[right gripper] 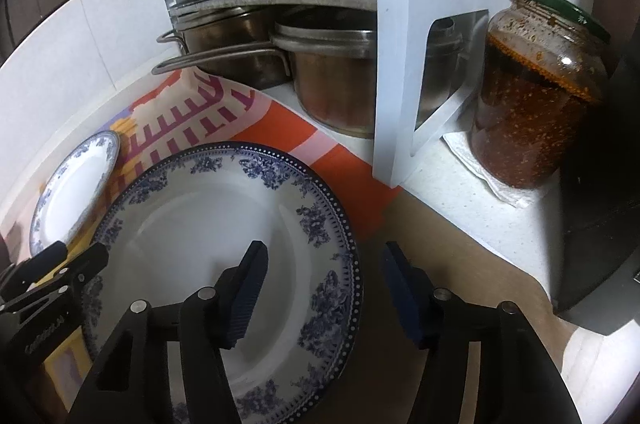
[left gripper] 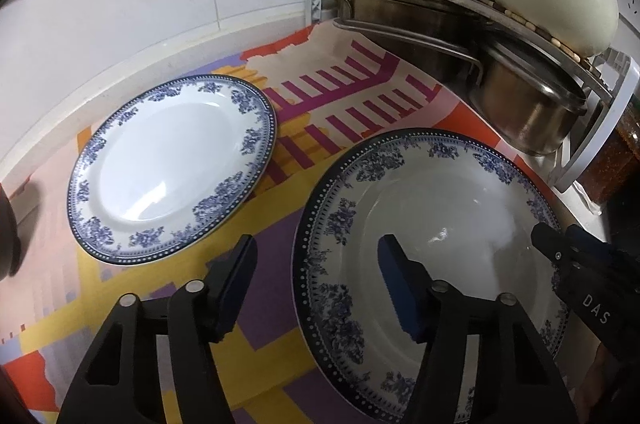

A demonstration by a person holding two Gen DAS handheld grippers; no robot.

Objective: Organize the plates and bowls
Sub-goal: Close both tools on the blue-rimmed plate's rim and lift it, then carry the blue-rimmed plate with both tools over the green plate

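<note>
Both wrist cameras look steeply down along their own fingers, close over the counter, the left one from the left edge of the large plate (left gripper: 432,224), the right one from its right edge, sharing that plate, the small plate (right gripper: 76,184) and the pots (right gripper: 332,80).

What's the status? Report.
Left tool and right tool open, each straddling big plate's rim, opposite sides. Small plate apart, flat on mat. Nothing blocking.

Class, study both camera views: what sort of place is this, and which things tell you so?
Most likely a home kitchen counter: steel pots stacked under a white rack, blue-patterned plates on a colourful mat, and a jar of reddish preserve against tiled wall.
</note>
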